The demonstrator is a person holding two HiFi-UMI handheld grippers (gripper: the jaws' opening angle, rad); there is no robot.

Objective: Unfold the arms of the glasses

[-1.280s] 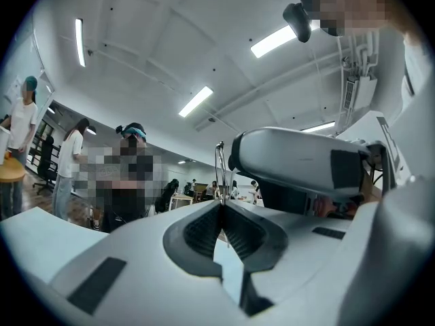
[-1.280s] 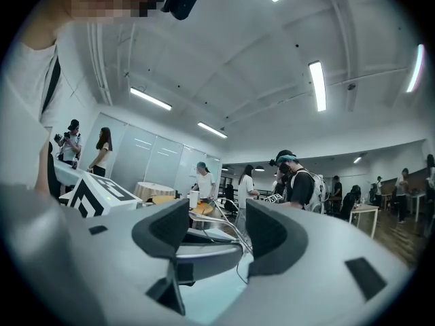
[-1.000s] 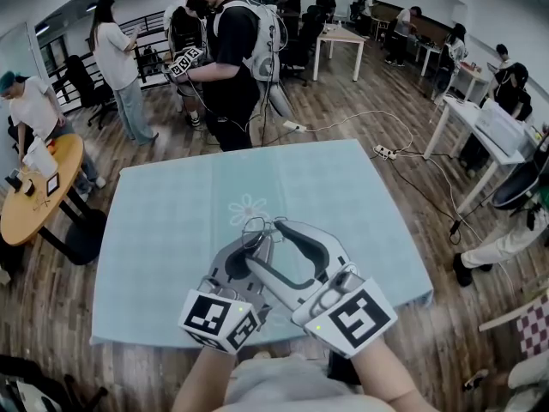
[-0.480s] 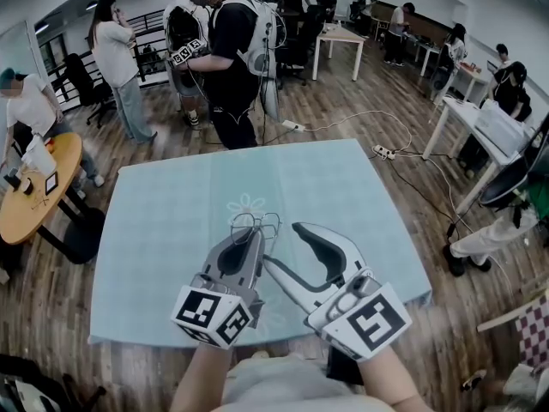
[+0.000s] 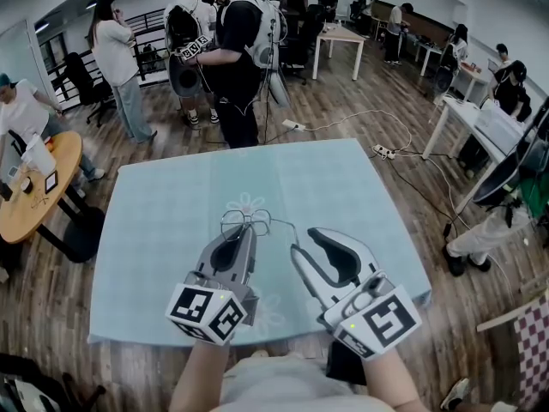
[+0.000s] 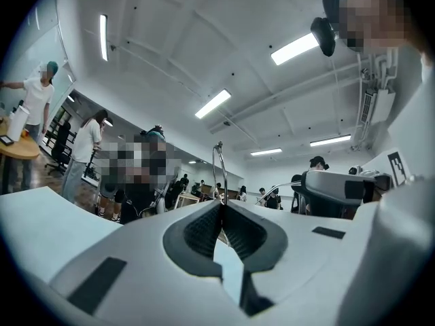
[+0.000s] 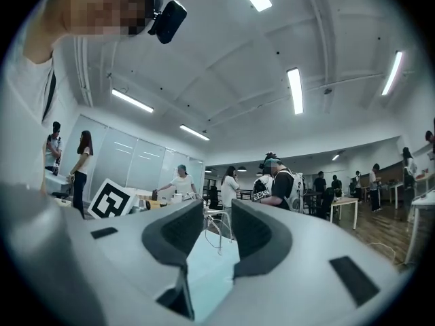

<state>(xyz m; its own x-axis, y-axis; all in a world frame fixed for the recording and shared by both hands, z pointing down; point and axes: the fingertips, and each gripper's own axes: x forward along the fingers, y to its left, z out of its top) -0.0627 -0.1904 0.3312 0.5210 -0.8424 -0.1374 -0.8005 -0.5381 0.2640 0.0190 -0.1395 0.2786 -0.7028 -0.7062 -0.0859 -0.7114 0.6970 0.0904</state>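
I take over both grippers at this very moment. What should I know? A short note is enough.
Left gripper: shut on the glasses, holding them over the blue table.
Right gripper: open. Its jaws have just been closing. The wire frame shows in the gap ahead of them, but it is not pinched.
Done: one thin arm seems to be swung out toward the right gripper, though I cannot be sure.
Left: probably grip an arm with the right gripper and swing it fully open, then do the other.
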